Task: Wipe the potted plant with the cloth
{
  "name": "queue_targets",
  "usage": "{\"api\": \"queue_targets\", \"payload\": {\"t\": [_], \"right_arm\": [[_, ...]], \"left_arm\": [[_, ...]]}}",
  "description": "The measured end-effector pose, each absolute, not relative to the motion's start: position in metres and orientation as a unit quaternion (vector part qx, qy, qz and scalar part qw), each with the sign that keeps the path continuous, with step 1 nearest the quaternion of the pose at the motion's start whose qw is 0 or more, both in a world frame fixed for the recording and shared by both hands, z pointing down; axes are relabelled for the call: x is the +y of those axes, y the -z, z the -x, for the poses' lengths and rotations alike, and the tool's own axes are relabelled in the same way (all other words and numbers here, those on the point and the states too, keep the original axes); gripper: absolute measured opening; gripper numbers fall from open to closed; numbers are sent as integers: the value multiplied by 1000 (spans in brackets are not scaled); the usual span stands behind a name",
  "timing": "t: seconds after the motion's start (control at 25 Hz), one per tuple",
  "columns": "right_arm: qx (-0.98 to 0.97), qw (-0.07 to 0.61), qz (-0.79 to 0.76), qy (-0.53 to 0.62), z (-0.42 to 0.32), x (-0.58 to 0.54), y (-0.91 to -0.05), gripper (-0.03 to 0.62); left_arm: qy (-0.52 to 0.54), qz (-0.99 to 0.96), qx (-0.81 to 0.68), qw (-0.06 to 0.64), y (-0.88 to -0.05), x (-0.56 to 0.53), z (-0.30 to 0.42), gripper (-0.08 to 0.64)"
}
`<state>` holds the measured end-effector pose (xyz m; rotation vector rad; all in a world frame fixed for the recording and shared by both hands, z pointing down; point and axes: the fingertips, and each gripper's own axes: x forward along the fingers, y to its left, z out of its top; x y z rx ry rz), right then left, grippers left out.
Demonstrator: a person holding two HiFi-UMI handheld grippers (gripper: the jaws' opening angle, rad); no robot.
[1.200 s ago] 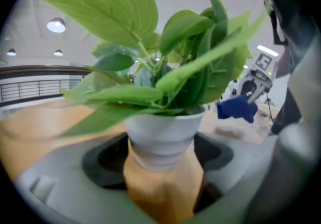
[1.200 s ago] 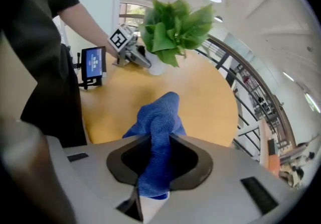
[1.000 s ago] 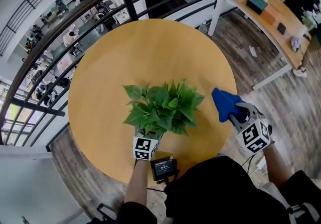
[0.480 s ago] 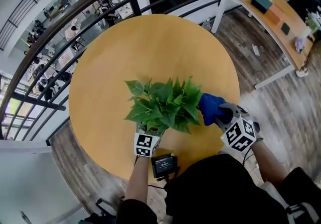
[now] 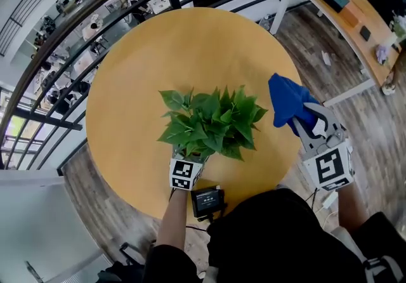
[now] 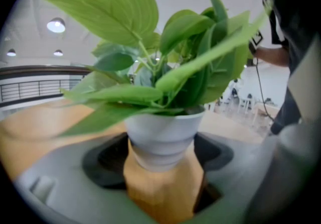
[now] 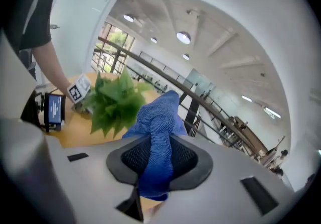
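The potted plant (image 5: 212,126) stands near the front of the round wooden table (image 5: 139,78), its green leaves spread wide. My left gripper (image 5: 188,164) reaches in under the leaves from the near side. In the left gripper view its jaws sit on either side of the white ribbed pot (image 6: 163,137) and hold it. My right gripper (image 5: 306,124) hangs in the air to the right of the plant, clear of the leaves, shut on a blue cloth (image 5: 287,101). In the right gripper view the cloth (image 7: 159,127) bunches up between the jaws, with the plant (image 7: 116,102) beyond it.
A small black device with a screen (image 5: 207,202) lies at the table's near edge, right behind my left gripper. A dark metal railing (image 5: 95,15) curves round the far side of the table. A long desk (image 5: 346,18) with several items stands at the upper right.
My right gripper brought the cloth against the plant's right leaves half a second ago, then drew back up and to the right. The left gripper and the pot stayed put.
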<state>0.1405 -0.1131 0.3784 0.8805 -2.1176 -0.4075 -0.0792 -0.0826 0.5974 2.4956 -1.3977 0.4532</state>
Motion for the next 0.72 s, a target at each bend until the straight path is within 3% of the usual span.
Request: {"api": "queue_targets", "payload": {"t": [0.12,0.28,0.72], "right_arm": [[-847,366,-324,212,-100,-106,-333,101],[-840,403,-277,234,-68,-95,-371,102],[-802,518,-280,98,-145,-90,-498,102]], "left_arm": [[-156,-854,-481,123,-598,-82,81,399],[-156,-855,-480,123,-596,-80,80,399],[-156,-855,-479,125,-598,-80,84,397]]}}
